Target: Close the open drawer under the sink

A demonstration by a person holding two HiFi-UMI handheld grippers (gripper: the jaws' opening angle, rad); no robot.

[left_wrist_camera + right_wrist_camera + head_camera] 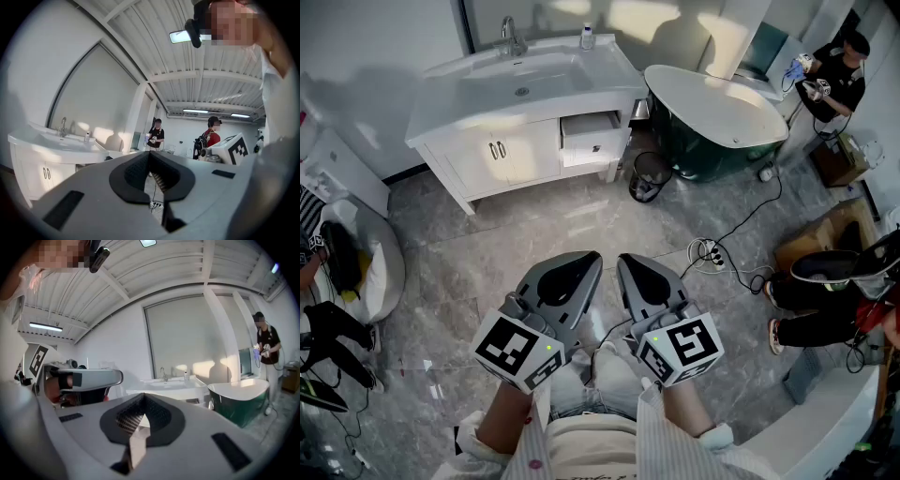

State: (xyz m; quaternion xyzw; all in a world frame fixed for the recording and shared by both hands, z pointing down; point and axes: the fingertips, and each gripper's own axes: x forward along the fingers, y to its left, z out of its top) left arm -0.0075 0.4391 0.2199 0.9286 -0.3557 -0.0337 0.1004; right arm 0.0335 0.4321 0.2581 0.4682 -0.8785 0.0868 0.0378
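The white vanity with its sink (pixel 525 94) stands against the far wall. Its right-hand drawer (pixel 592 141) is pulled out, while the double doors to the left of it are shut. My left gripper (pixel 589 257) and right gripper (pixel 628 260) are held side by side low over the marble floor, far short of the vanity. Both are shut, tips together, with nothing held. The vanity (pixel 47 150) is at the left beyond the left gripper (pixel 149 153) in that gripper's view. In the right gripper view it (pixel 168 384) stands straight ahead past the right gripper (pixel 143 395).
A dark green bathtub (pixel 712 117) stands right of the vanity, with a black waste bin (pixel 650 175) beside the open drawer. A power strip with cables (pixel 711 251) lies on the floor. One person stands at the far right (pixel 834 80), another sits at the right (pixel 825 281), and a third is at the left (pixel 328 281).
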